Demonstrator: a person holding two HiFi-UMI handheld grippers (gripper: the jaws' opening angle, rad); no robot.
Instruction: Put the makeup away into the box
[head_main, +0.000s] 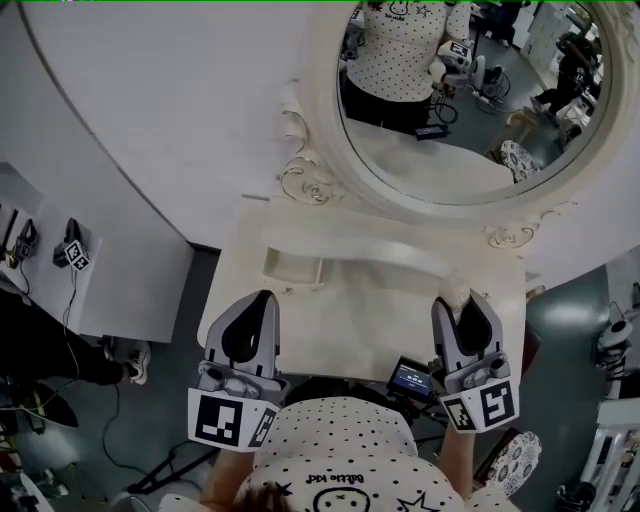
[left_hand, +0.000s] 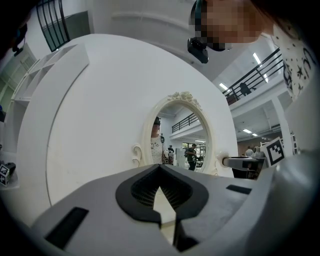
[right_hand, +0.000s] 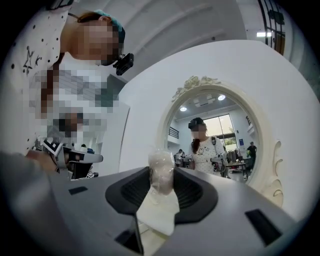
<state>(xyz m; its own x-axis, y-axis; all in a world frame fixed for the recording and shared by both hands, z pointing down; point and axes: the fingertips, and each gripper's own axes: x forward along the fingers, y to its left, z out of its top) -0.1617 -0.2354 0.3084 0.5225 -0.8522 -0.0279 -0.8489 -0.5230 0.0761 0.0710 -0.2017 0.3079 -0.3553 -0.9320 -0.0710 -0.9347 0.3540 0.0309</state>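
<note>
My right gripper (head_main: 462, 300) is shut on a small pale, translucent makeup bottle (head_main: 455, 289) and holds it level over the right side of the cream dressing table (head_main: 370, 300). In the right gripper view the bottle (right_hand: 161, 170) stands upright between the dark pads, its top sticking out past the jaws of the right gripper (right_hand: 161, 176). My left gripper (head_main: 265, 297) hovers over the table's left side, its jaw tips together and nothing in them. In the left gripper view, the left gripper (left_hand: 160, 172) shows the same. A shallow cream box (head_main: 292, 270) sits on the table at the back left, just beyond the left gripper.
A large oval mirror (head_main: 470, 100) in an ornate cream frame rises behind the table and reflects me. At the table's front edge, between the grippers, lies a small black device with a lit screen (head_main: 410, 378). White shelving (head_main: 60, 260) stands to the left.
</note>
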